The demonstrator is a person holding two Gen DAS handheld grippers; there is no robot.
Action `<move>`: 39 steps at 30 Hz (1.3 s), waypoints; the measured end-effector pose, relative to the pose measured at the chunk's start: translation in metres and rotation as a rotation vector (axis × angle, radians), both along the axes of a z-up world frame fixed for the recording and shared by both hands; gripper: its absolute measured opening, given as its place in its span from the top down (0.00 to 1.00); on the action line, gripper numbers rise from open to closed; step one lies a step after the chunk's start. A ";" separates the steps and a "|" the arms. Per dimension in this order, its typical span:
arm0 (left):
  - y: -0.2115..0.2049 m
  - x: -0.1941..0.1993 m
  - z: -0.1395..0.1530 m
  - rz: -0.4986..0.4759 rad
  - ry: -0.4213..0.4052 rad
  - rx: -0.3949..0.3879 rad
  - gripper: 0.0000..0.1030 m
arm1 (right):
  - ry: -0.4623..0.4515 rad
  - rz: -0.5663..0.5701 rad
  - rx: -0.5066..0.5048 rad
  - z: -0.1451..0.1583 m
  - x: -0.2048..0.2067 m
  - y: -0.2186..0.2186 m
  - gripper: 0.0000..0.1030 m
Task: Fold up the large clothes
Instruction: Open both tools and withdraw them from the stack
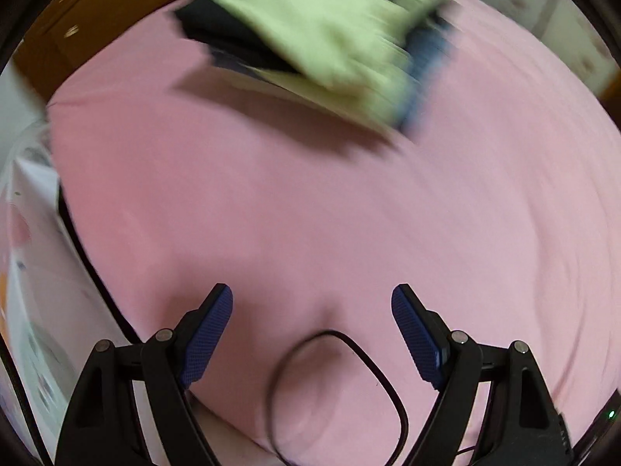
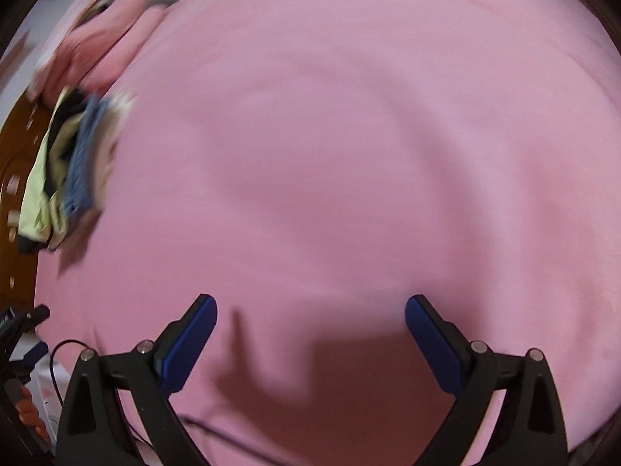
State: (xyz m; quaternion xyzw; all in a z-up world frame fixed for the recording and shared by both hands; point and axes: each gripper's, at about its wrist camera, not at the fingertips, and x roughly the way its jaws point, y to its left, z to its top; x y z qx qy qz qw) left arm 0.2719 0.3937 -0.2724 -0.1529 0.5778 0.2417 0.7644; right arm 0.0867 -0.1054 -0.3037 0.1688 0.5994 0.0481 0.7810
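A pile of clothes lies on a pink bed sheet: a light green garment on top, black cloth and blue cloth under it. In the right wrist view the same pile sits at the far left edge of the sheet. My left gripper is open and empty over the bare sheet, well short of the pile. My right gripper is open and empty above the sheet. Both views are blurred by motion.
A thin black cable loops on the sheet between the left fingers. A brown wooden headboard runs behind the pile. Folded pink bedding lies past the pile. White patterned cloth lies left of the bed edge.
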 end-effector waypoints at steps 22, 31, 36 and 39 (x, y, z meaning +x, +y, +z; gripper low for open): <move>-0.434 -0.064 0.103 -0.596 0.042 -0.022 0.20 | 0.036 -0.175 -0.206 0.176 -0.156 -0.313 0.04; -0.477 -0.086 0.193 -0.721 -0.118 0.027 0.19 | -0.080 -0.058 -0.182 0.243 -0.175 -0.310 0.04; -0.482 -0.100 0.222 -0.732 -0.180 0.101 0.19 | -0.169 -0.028 -0.152 0.277 -0.169 -0.298 0.04; -0.479 -0.107 0.233 -0.707 -0.199 0.110 0.11 | -0.195 -0.021 -0.201 0.287 -0.168 -0.289 0.04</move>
